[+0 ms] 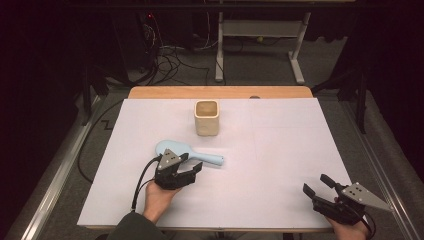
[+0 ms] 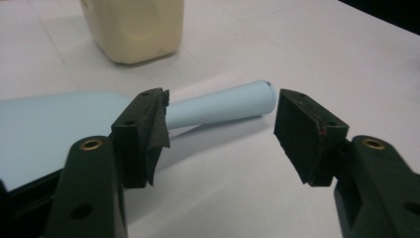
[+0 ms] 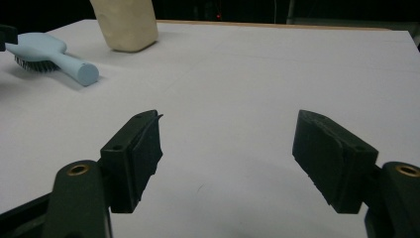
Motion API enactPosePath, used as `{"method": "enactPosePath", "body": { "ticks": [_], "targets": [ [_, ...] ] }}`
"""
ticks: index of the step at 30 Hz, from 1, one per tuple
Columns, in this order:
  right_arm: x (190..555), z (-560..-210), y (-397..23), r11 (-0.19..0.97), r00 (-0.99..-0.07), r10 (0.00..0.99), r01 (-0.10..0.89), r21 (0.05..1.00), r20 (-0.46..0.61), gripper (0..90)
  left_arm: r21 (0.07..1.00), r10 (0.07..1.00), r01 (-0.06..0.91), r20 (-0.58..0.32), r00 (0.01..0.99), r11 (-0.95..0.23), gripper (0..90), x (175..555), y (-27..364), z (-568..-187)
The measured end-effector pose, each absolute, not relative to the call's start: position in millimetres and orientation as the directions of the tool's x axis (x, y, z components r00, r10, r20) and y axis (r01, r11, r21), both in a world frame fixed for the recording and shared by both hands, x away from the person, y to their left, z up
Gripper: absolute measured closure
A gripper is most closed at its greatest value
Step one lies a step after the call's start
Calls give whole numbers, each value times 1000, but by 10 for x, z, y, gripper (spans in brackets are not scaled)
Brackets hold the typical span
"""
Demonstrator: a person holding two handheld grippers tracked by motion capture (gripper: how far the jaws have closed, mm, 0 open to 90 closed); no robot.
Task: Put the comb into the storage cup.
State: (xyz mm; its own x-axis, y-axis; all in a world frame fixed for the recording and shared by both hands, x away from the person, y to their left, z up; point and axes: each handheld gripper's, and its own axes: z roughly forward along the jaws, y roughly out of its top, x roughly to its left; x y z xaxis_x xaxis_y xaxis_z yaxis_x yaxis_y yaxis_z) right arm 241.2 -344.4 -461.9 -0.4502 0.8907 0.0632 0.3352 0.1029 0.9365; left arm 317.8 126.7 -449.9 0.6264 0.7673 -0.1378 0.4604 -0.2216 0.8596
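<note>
Lining up your left gripper (image 1: 192, 169), jaws apart and empty, on the brush (image 1: 187, 152) lying centre-left below the cup (image 1: 207, 117), you've not gripped yet; right gripper (image 1: 318, 187) sits open, lower right.

Jaws apart, hairbrush (image 2: 218, 105) handle btwn, cup (image 2: 133, 27) behind.

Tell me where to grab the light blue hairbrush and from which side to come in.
Grip the hairbrush by its round handle, coming from above with the left hand-held gripper, jaws astride it. The handle is slim and lies flat, free on both sides; the head is probably too wide.
</note>
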Motion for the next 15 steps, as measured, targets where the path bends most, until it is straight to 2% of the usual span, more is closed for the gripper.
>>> {"method": "enactPosePath", "body": {
  "ticks": [10, 15],
  "targets": [
    [2411, -4620, -3446, 103, -452, 890, 337, 936, 64, 274, 848, 758, 452, -97, 645, -276, 379, 3255, 1093, -4485],
    [2410, -4620, -3439, 108, -454, 889, 335, 936, 60, 275, 847, 760, 460, -107, 641, -268, 379, 3290, 1065, -4484]
  ]
}}
